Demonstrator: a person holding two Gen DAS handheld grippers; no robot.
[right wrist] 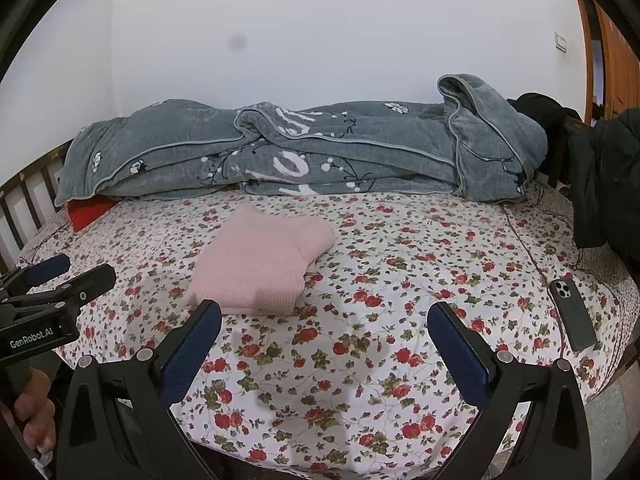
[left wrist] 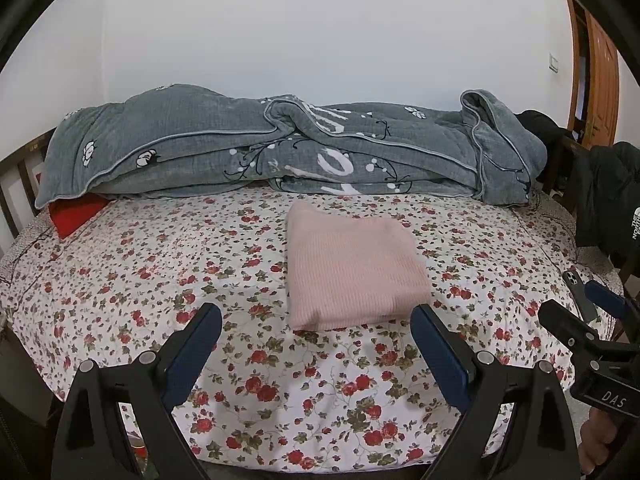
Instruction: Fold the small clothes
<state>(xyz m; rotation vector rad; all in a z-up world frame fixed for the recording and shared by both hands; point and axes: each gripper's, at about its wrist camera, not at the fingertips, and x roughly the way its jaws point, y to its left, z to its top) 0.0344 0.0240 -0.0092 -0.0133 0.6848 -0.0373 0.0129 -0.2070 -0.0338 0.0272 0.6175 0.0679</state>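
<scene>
A pink ribbed garment lies folded into a neat rectangle on the flowered bed sheet; in the right wrist view the pink garment sits left of centre. My left gripper hovers open just in front of its near edge, holding nothing. My right gripper is open too, with its left fingertip near the garment's front edge and nothing between the fingers. Each gripper shows at the edge of the other's view, held by a hand.
A bunched grey quilt runs along the back against the white wall. A red cloth peeks out at the back left. A dark phone lies near the right bed edge. Black jackets hang at the right.
</scene>
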